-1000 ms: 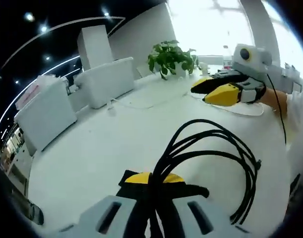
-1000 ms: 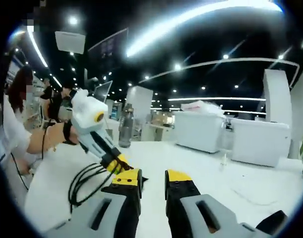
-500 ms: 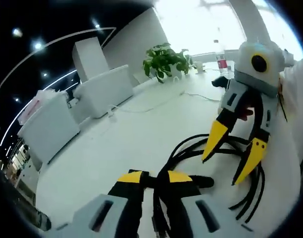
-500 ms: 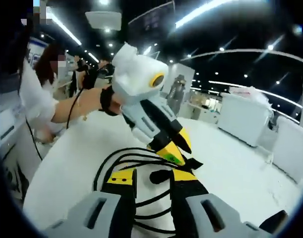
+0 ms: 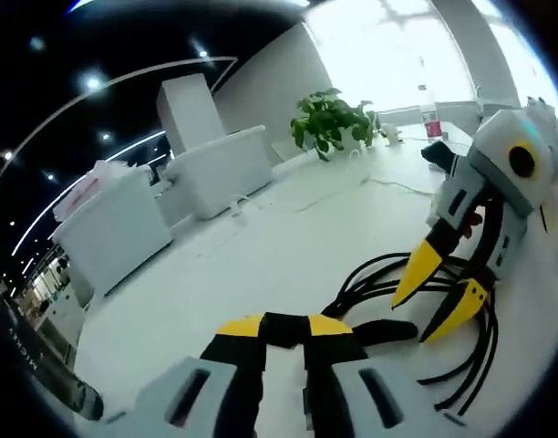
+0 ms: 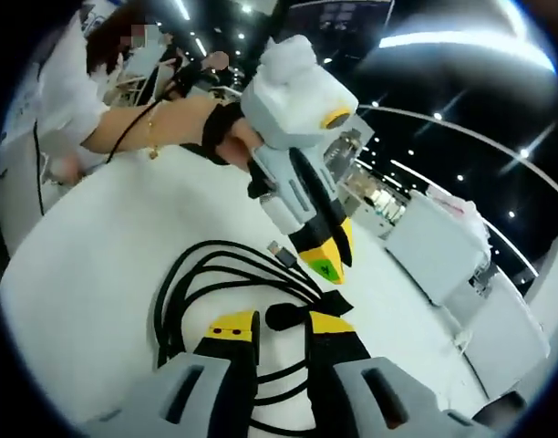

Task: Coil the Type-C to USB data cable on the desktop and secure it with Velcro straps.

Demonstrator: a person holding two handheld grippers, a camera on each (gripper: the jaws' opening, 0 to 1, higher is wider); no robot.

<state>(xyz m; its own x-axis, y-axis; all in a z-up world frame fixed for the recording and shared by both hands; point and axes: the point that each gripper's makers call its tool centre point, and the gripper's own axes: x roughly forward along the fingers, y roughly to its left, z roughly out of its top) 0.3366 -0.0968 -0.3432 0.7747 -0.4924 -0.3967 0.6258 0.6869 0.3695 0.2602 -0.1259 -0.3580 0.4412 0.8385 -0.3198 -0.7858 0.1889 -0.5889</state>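
One coiled cable [image 6: 215,274], one Velcro strap [image 5: 284,327], two grippers, one plant [image 5: 332,119], one bottle [image 5: 431,119]

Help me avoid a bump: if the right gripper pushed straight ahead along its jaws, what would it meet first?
Likely the black strap around the coiled cable, lying just past the right gripper; beyond it, the left gripper. Depth is hard to judge.
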